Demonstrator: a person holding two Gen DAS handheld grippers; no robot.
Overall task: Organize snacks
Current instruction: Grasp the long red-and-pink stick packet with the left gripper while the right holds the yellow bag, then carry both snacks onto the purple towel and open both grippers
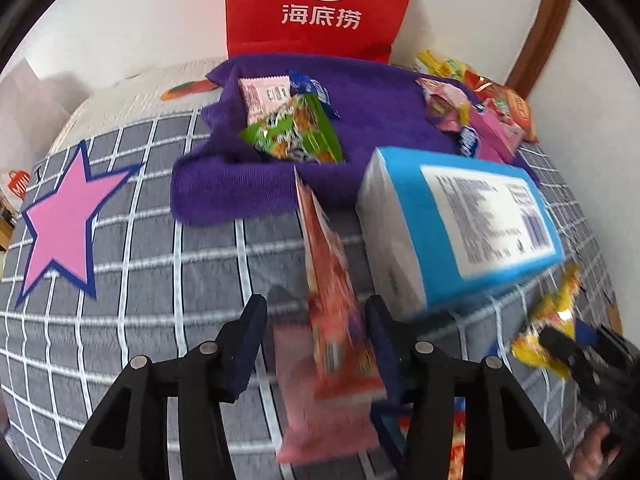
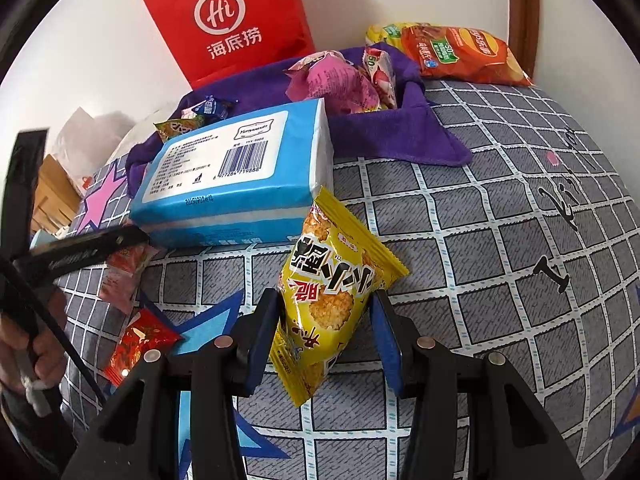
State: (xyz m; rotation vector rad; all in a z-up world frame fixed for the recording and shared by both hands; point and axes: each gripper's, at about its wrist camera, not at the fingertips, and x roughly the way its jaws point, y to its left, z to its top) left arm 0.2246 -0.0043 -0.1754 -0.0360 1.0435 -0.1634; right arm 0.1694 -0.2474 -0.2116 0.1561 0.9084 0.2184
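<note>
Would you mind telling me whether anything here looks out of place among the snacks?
The blue tissue pack is no snack, yet it lies between the two snack piles on the purple towel, partly resting on it.

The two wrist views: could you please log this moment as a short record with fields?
surface: grey checked bedsheet with star prints
left gripper: jaws around a pink-red snack packet, blurred, grip unclear
right gripper: jaws either side of a yellow rice cracker packet, contact unclear
purple towel: holds two snack piles, green packet in the left pile
blue tissue pack: between the grippers and the towel
red paper bag: against the wall
orange chip bag: beyond the towel
</note>
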